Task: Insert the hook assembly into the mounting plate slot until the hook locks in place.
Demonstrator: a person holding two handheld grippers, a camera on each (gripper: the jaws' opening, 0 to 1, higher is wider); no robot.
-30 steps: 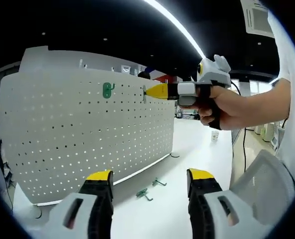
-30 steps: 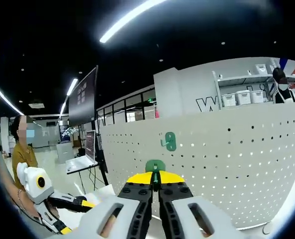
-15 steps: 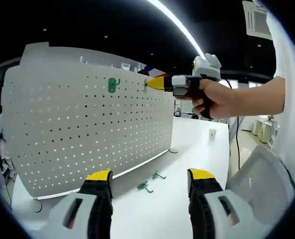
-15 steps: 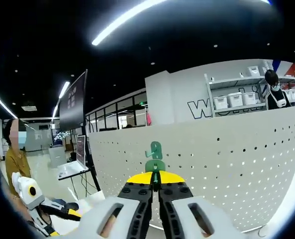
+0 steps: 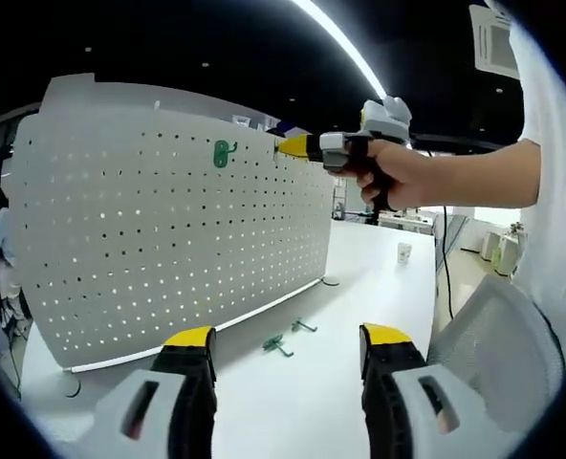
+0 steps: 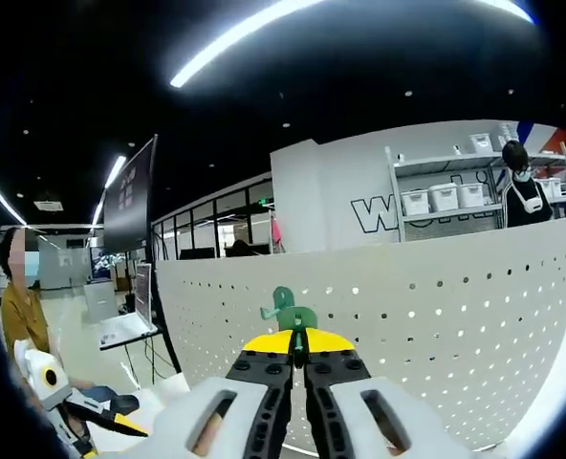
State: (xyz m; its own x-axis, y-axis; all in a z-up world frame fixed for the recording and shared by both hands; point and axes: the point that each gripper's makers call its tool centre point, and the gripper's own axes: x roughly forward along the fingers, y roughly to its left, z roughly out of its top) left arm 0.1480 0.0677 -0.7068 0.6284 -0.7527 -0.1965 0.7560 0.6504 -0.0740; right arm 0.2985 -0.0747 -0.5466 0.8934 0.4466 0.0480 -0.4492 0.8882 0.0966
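Up near the top edge of the white pegboard [image 5: 168,239], the right gripper [image 5: 285,146] has its yellow tips right at the board face, jaws pinched tight on a green hook [image 6: 297,318]. From the right gripper view that held hook sits just past the tips, level with the upper rows of holes. A second green hook [image 5: 224,153] is already hanging on the board a bit to the side, and in the right gripper view it peeks out just behind and left of the held one, so the two nearly overlap there.

The left gripper [image 5: 288,346] hangs low over the white table [image 5: 379,277], jaws wide apart with nothing between them. Two spare hooks [image 5: 275,344] lie on the table near the foot of the board.

How I'd do this bit: keep the hook's back prongs square to the board, line them up with a pair of holes, push straight in, then drop it down so it seats. Don't let go until it stops wobbling. I can't tell from these shots whether the prongs are actually in the holes yet.

Compared with a second ago, the right gripper has climbed toward the top edge of the board, and the mounted hook has slid from above-right of the held one to almost behind it.
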